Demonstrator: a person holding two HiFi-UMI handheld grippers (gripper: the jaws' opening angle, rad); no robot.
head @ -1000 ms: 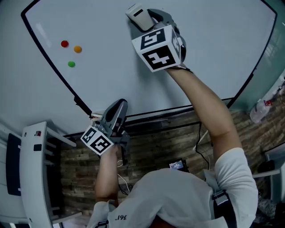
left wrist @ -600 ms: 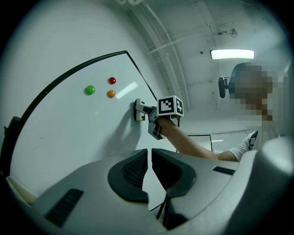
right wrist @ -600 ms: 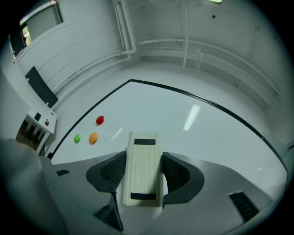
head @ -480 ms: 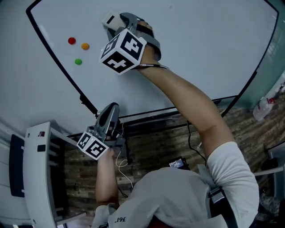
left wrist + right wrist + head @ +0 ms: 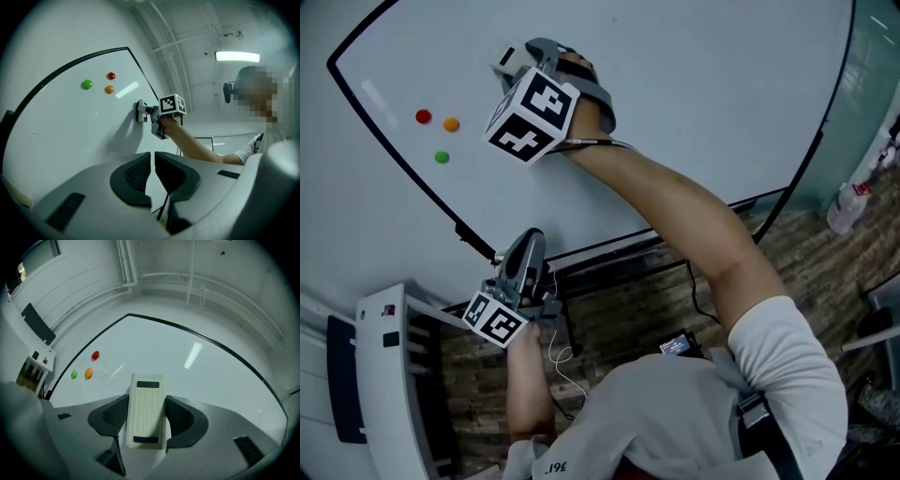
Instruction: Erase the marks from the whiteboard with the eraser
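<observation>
Over the last second the left gripper (image 5: 525,251) has only sunk a little by the whiteboard's (image 5: 694,103) bottom edge, its jaws pressed together on nothing. Meanwhile the right gripper (image 5: 525,56), pinching the eraser (image 5: 147,404) by its long sides, has swept from the upper middle of the board over to the left. The red magnet (image 5: 423,116), orange magnet (image 5: 451,123) and green magnet (image 5: 442,157) now sit near, just left of the eraser, so I'd keep it flat to the board and turn the stroke before it knocks them.
</observation>
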